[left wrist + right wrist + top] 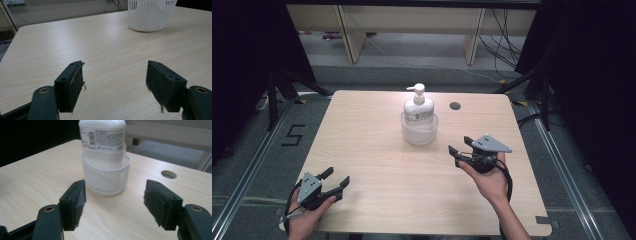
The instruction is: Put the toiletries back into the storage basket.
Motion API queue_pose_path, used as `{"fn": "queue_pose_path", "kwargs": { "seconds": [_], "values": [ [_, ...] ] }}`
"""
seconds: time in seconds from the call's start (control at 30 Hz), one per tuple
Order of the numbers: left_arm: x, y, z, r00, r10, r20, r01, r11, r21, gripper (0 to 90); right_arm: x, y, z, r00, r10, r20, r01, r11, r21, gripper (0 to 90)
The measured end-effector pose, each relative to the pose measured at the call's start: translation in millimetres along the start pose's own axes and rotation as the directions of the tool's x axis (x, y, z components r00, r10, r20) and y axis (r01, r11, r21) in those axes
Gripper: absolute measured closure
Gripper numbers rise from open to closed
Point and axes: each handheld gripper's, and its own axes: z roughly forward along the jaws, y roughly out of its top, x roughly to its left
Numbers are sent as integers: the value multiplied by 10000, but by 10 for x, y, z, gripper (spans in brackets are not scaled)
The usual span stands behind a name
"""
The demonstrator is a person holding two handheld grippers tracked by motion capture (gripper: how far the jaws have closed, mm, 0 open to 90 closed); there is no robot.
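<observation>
A white pump bottle stands upright inside a round white slotted basket at the middle of the wooden table. My right gripper is open, a short way to the right and front of the basket, and its jaws face it. In the right gripper view the bottle rises out of the basket just beyond the open jaws, its top cut off. My left gripper is open near the table's front left corner, empty. In the left gripper view the basket stands far off at upper right.
A round cable hole sits in the tabletop right of the bottle; the same cable hole appears in the right gripper view. Black stands and curtains flank the table. Wooden furniture legs and cables lie on the floor behind it.
</observation>
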Motion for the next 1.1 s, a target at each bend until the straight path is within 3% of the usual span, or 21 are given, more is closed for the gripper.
{"fn": "queue_pose_path", "kwargs": {
  "seconds": [0.03, 0.1, 0.17, 0.2, 0.33, 0.37, 0.43, 0.5, 0.57, 0.67, 0.73, 0.77, 0.93, 1.07, 1.1],
  "values": [
    [0, 0, 0, 10000, 3, -1, -3, 10000, 7, 296, 7, -26, -9, 9996, 212, -196, -211, 9998, 50, 346],
    [-1, 0, 0, 10000, 20, 4, -20, 10000, 5, 296, -13, -92, -43, 9999, -74, -126, 75, 9999, 82, 346],
    [-2, 0, -1, 10000, 14, 6, -14, 10000, 1, 296, 5, -166, -72, 9995, 249, -178, -246, 9996, 162, 346],
    [-2, 0, -1, 10000, 14, 4, -14, 10000, 3, 296, -21, -197, -90, 9999, -104, -124, 106, 9999, 134, 346],
    [-2, 1, 0, 10000, 21, -1, -21, 10000, 13, 296, -52, -337, -151, 9997, -126, -222, 131, 9997, 190, 346],
    [-2, 1, 1, 10000, 32, -10, -32, 10000, 21, 296, -39, -374, -172, 9991, 343, -239, -337, 9991, 240, 345],
    [-3, 1, 0, 10000, 38, -12, -38, 10000, 21, 296, -66, -405, -198, 9999, 123, -92, -120, 9994, 316, 346],
    [-4, 0, 0, 10000, 43, -13, -43, 10000, 19, 296, -102, -505, -247, 9999, 147, -74, -144, 9992, 365, 345],
    [-6, 0, 0, 10000, 47, -15, -47, 10000, 29, 296, -91, -579, -279, 9981, 620, -51, -616, 9964, 575, 344],
    [-14, -1, 0, 10000, 38, -39, -38, 10000, -10, 296, -137, -697, -323, 9991, 423, -16, -420, 9958, 817, 343],
    [-13, -1, 0, 10000, 36, -44, -36, 10000, 0, 296, -107, -766, -345, 9932, 1165, -12, -1159, 9888, 944, 344],
    [-13, -1, 0, 10000, 29, -54, -29, 10000, 4, 296, -147, -799, -352, 9971, 760, 43, -761, 9931, 893, 343],
    [-14, -1, 0, 10000, 19, -62, -19, 10000, 5, 296, -189, -914, -401, 9964, 837, 129, -845, 9921, 928, 344],
    [-11, 4, -5, 9999, 26, -104, -25, 9999, 129, 296, -219, -986, -446, 9956, 927, 137, -935, 9929, 731, 344],
    [-11, 4, -6, 9999, 12, -111, -11, 9999, 129, 296, -193, -1006, -463, 9900, 1405, 88, -1408, 9878, 672, 344]
  ]
}}
